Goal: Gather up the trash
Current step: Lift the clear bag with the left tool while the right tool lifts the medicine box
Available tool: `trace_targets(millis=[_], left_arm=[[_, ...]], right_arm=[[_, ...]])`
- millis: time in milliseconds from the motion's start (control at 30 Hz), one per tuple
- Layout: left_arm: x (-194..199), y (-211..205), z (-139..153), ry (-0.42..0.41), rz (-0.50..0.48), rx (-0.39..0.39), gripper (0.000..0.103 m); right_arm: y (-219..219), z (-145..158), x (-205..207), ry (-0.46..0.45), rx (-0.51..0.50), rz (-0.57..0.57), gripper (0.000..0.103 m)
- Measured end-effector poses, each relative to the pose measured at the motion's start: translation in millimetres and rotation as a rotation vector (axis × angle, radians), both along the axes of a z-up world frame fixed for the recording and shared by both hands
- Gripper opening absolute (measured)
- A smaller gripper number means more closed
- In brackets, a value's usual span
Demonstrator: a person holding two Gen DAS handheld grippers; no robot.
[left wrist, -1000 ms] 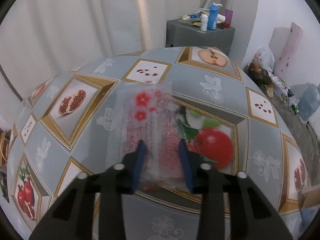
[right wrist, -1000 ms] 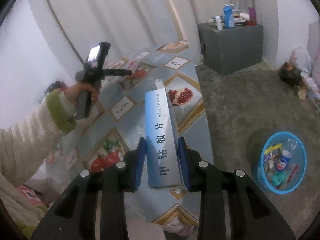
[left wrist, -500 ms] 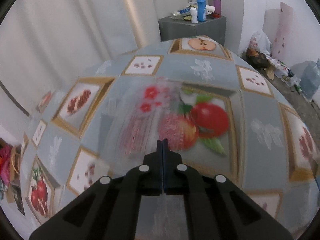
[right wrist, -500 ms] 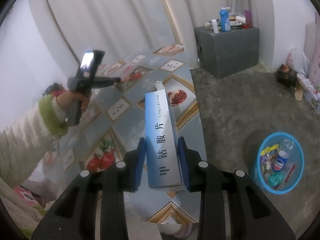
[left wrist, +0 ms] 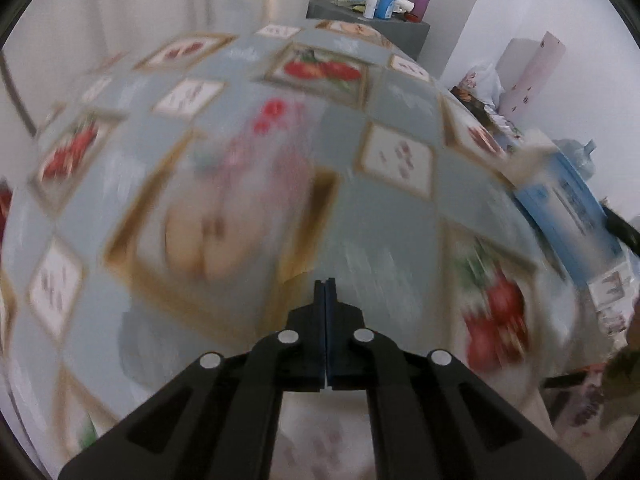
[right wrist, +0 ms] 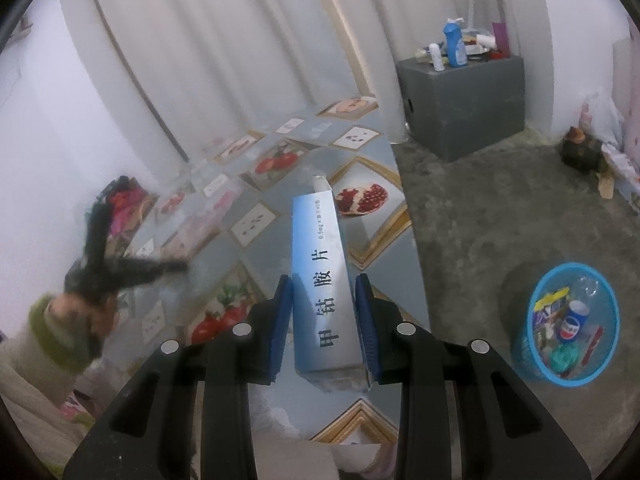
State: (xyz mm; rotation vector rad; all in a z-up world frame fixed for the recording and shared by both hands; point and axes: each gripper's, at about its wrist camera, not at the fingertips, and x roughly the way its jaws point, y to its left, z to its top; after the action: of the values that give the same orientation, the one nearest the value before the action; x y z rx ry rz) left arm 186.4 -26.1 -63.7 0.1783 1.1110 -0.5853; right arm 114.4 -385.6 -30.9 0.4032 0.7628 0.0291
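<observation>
Left gripper (left wrist: 327, 286): the jaws are pressed fully together. A thin transparent wrapper with red flowers (left wrist: 260, 160) extends forward from the tips toward 11 o'clock over the tablecloth (left wrist: 384, 240); the left wrist view is heavily motion-blurred, so contact between the pads and the wrapper's near edge cannot be confirmed. In the right wrist view the same gripper (right wrist: 176, 266) appears at 9 o'clock as a dark smear, held by a hand (right wrist: 80, 312) in a cream sleeve with a green cuff.

Right gripper (right wrist: 323, 316): the blue pads (right wrist: 282, 320) are clamped on both long sides of a blue-and-white carton (right wrist: 322, 296) printed with black Chinese characters. The carton points toward 12 o'clock, raised above the tablecloth's right edge (its far flap is open). The left wrist view shows this carton (left wrist: 568, 216) at 3 o'clock.

Floor, 4 o'clock of the right wrist view: a blue basket (right wrist: 538, 364) stands well apart from the table. It already contains wrappers and a small cup.

Background, 1 o'clock: a grey cabinet (right wrist: 464, 96) carries bottles, including a blue one (right wrist: 454, 46).
</observation>
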Motion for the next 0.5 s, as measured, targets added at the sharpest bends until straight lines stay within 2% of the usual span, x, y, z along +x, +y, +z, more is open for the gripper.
trace_targets(millis=[133, 267, 300, 333, 433, 500], left_arm=[[-35.7, 15.8, 2.5, 0.040, 0.020, -0.062, 0.000], [-39.1, 25.0, 25.5, -0.047, 0.060, -0.133, 0.003], [-33.9, 25.1, 31.1, -0.082, 0.078, -0.133, 0.016], [-28.4, 24.5, 35.5, -0.120, 0.101, -0.124, 0.034], [-9.6, 20.8, 46.0, -0.203, 0.158, -0.112, 0.049], [2.8, 19.5, 49.3, -0.222, 0.184, -0.103, 0.057]], right_arm=[[8.3, 0.5, 2.3, 0.003, 0.002, 0.018, 0.029], [15.1, 5.2, 7.9, -0.008, -0.024, 0.001, 0.029], [16.8, 7.5, 9.8, -0.015, -0.038, -0.015, 0.029], [18.3, 9.7, 11.9, -0.025, -0.045, -0.031, 0.029], [17.8, 13.2, 19.9, -0.049, -0.009, -0.063, 0.028], [19.1, 15.2, 31.4, -0.061, 0.002, -0.082, 0.028]])
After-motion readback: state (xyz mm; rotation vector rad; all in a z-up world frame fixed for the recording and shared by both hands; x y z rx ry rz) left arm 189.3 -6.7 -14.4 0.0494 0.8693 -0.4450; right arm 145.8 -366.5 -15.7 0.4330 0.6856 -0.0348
